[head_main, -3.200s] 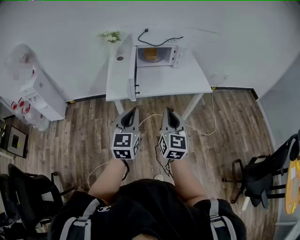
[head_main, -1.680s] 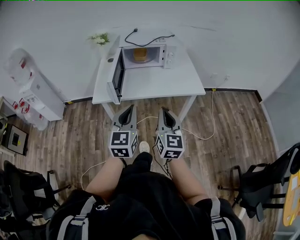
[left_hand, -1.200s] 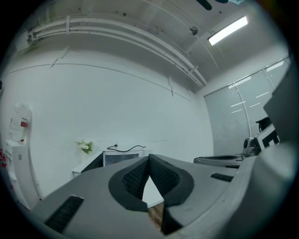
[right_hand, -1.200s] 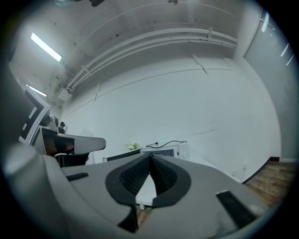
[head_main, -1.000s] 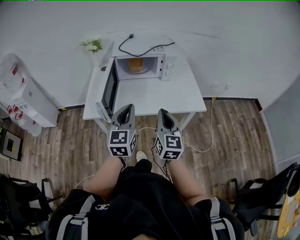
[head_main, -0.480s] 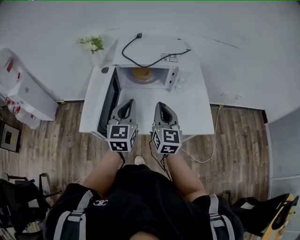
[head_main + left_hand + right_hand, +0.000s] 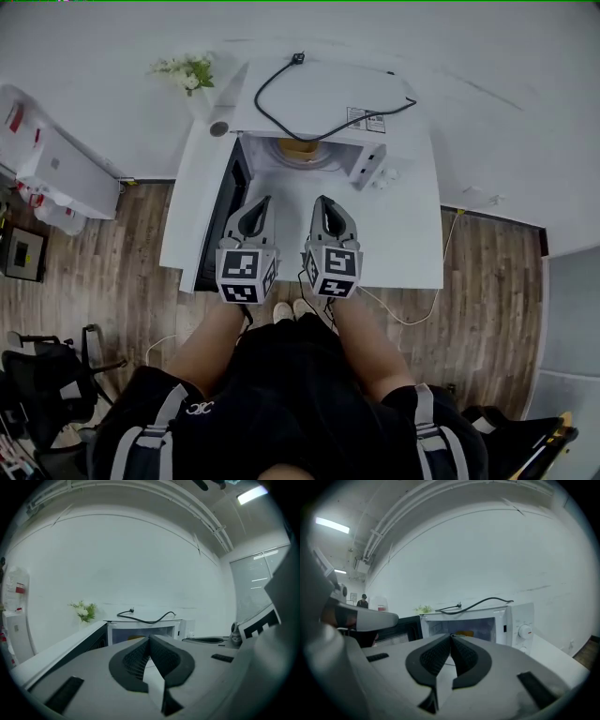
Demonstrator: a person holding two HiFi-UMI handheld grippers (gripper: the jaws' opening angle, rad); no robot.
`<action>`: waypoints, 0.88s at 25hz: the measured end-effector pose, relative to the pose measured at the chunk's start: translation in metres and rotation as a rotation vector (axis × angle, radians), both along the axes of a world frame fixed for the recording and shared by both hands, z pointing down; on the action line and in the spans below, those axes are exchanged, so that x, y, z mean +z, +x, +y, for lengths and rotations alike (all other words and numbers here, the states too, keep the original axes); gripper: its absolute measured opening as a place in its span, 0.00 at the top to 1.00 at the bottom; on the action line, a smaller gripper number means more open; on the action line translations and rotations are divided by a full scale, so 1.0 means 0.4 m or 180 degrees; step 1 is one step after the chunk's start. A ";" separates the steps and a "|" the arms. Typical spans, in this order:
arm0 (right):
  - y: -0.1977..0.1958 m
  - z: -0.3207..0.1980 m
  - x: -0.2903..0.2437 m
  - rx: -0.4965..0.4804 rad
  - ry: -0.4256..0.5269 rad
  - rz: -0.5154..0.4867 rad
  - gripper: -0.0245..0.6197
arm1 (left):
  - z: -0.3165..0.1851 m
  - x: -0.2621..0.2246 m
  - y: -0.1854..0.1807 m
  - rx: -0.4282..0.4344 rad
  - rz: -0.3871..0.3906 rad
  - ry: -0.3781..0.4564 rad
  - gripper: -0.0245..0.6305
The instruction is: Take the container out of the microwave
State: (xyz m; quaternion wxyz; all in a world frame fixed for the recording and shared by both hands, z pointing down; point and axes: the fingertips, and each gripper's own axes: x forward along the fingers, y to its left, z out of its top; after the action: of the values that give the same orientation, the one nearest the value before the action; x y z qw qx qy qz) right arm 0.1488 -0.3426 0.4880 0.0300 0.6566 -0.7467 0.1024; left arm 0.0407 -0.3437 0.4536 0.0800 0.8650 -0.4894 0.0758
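A white microwave (image 7: 375, 103) stands at the back of a white table (image 7: 412, 244), its door (image 7: 217, 220) swung open to the left. Inside sits a tan container (image 7: 300, 147), seen also in the right gripper view as the container (image 7: 465, 633) and as a sliver in the left gripper view, the container (image 7: 135, 638). My left gripper (image 7: 261, 204) and right gripper (image 7: 322, 202) hover side by side over the table, pointing at the microwave's opening, short of it. Both are shut with nothing between the pads, as with the left gripper (image 7: 150, 639) and the right gripper (image 7: 451, 637).
A black power cable (image 7: 281, 89) lies coiled on the microwave's top. White flowers (image 7: 187, 70) stand at the table's back left corner. A white cabinet (image 7: 56, 173) stands on the wood floor to the left, and a black chair (image 7: 47, 384) at lower left.
The person has walked up to the table. Both grippers have moved forward from over the floor to over the table, close to the open microwave. Their jaws stayed shut.
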 end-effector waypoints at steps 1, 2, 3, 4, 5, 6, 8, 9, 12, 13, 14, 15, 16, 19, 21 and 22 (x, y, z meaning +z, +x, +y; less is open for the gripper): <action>-0.005 -0.020 0.014 -0.0018 -0.0035 0.0007 0.95 | -0.012 0.005 -0.004 -0.0029 0.0011 -0.0019 0.95; -0.009 -0.038 0.028 -0.0033 -0.0068 0.0018 0.95 | -0.022 0.009 -0.008 -0.0057 0.0022 -0.0035 0.95; -0.013 -0.056 0.040 -0.0042 -0.0095 0.0031 0.95 | -0.031 0.013 -0.012 -0.0082 0.0028 -0.0050 0.95; -0.016 -0.075 0.052 -0.0043 -0.0114 0.0043 0.95 | -0.039 0.016 -0.016 -0.0100 0.0029 -0.0065 0.95; -0.018 -0.095 0.061 -0.0035 -0.0121 0.0057 0.95 | -0.049 0.020 -0.020 -0.0113 0.0025 -0.0080 0.95; -0.020 -0.116 0.068 -0.0023 -0.0119 0.0071 0.95 | -0.058 0.024 -0.023 -0.0123 0.0020 -0.0094 0.95; -0.023 -0.157 0.086 -0.0014 -0.0113 0.0093 0.95 | -0.072 0.034 -0.027 -0.0146 0.0012 -0.0120 0.95; -0.027 -0.177 0.099 -0.0022 -0.0119 0.0095 0.92 | -0.078 0.039 -0.029 -0.0158 0.0006 -0.0130 0.95; -0.036 -0.237 0.146 -0.0032 -0.0175 0.0119 0.75 | -0.093 0.055 -0.038 -0.0219 -0.0004 -0.0159 0.95; -0.036 -0.257 0.164 -0.0010 -0.0203 0.0147 0.70 | -0.097 0.060 -0.043 -0.0251 0.0015 -0.0176 0.95; -0.035 -0.279 0.183 0.0029 -0.0226 0.0178 0.65 | -0.100 0.064 -0.049 -0.0289 0.0042 -0.0190 0.95; -0.032 -0.300 0.201 0.0081 -0.0239 0.0208 0.60 | -0.102 0.067 -0.057 -0.0329 0.0070 -0.0196 0.95; -0.031 -0.321 0.218 0.0136 -0.0251 0.0231 0.55 | -0.102 0.069 -0.065 -0.0362 0.0090 -0.0191 0.95; -0.041 -0.375 0.266 0.0244 -0.0335 0.0282 0.35 | -0.097 0.074 -0.078 -0.0389 0.0099 -0.0161 0.95; -0.052 -0.409 0.290 0.0297 -0.0376 0.0307 0.24 | -0.097 0.077 -0.086 -0.0403 0.0094 -0.0157 0.95; -0.058 -0.425 0.299 0.0328 -0.0390 0.0311 0.20 | -0.098 0.080 -0.092 -0.0414 0.0090 -0.0163 0.95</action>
State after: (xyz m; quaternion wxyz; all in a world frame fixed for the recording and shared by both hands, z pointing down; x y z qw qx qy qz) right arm 0.1258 -0.5128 0.6078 0.1012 0.6953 -0.7019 0.1171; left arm 0.0041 -0.3830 0.4854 0.1137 0.8300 -0.5414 0.0707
